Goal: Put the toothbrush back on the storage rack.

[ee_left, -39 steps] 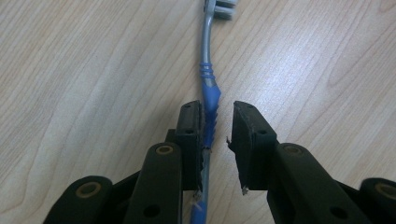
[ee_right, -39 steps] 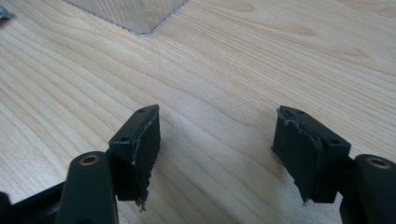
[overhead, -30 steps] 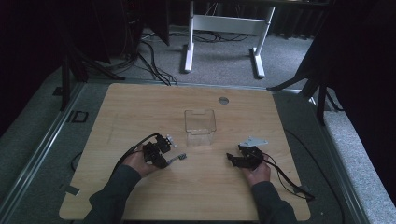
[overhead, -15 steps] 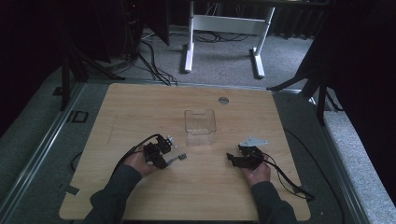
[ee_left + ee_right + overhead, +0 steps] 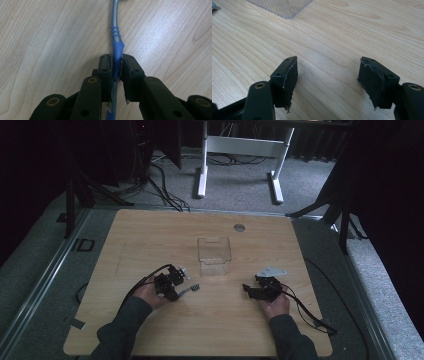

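Left gripper: my left gripper (image 5: 115, 65) has just been closing its jaws, and I now see its pads pressed on the blue-sleeved part of a thin tool (image 5: 117, 48) lying on the desk (image 5: 45, 37). In the high view this gripper (image 5: 176, 279) sits at about 8 o'clock from the clear box.

Held thing: a slim grey metal shaft with a blue sleeve and three blue ridges just past the pads; it runs toward 12 o'clock in the left gripper view and out of the top edge. What kind of tool it is I cannot tell. In the high view its far end (image 5: 192, 289) lies flat on the wood at 3 o'clock from the left gripper.

Right gripper: my right gripper (image 5: 329, 82) stands with its jaws wide apart and bare wood between them. In the high view it (image 5: 250, 290) is at about 4 o'clock from the clear box, well apart from the left one.

Clear box: a see-through plastic container (image 5: 213, 255) stands upright near the middle of the desk, between the two grippers and farther from me. Its corner (image 5: 287, 8) shows at 11 o'clock in the right gripper view.

Desk: light wood top (image 5: 150, 235), with a round grey cable port (image 5: 239, 227) at 1 o'clock from the box.

Hands: my left hand (image 5: 150, 295) and right hand (image 5: 275, 306) rest low on the desk.
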`<state>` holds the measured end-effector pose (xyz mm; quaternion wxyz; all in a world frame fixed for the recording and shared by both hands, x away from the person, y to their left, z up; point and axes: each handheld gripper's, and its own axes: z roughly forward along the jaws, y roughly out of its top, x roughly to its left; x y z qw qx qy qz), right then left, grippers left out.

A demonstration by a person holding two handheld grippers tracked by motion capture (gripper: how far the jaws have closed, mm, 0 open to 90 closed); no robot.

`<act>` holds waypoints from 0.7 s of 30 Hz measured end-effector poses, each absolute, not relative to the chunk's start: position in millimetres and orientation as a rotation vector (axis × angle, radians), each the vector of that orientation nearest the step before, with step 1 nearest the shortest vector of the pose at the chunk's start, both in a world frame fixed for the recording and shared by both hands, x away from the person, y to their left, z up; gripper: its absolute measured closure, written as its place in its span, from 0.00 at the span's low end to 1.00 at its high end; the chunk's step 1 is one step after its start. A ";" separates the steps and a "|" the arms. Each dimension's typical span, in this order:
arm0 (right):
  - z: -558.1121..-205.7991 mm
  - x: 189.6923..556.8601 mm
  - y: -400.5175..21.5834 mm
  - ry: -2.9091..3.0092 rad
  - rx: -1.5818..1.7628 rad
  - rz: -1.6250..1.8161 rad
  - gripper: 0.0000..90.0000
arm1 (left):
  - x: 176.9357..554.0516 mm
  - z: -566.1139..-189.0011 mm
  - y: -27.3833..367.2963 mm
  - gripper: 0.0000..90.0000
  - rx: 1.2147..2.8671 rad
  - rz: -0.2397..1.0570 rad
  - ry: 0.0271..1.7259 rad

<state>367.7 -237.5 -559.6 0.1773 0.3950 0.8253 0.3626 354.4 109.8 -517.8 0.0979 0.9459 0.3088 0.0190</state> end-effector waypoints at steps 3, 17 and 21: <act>-559.6 367.7 -237.5 2.336 1.118 1.026 0.35 | 354.3 -517.7 109.8 0.87 2.801 0.057 0.913; -559.6 367.9 -237.3 2.336 1.117 1.026 0.35 | 357.5 -518.6 108.2 0.90 2.817 0.058 0.906; -559.6 367.9 -237.3 2.336 1.116 1.026 0.35 | 359.9 -518.3 107.5 0.90 2.824 0.022 0.908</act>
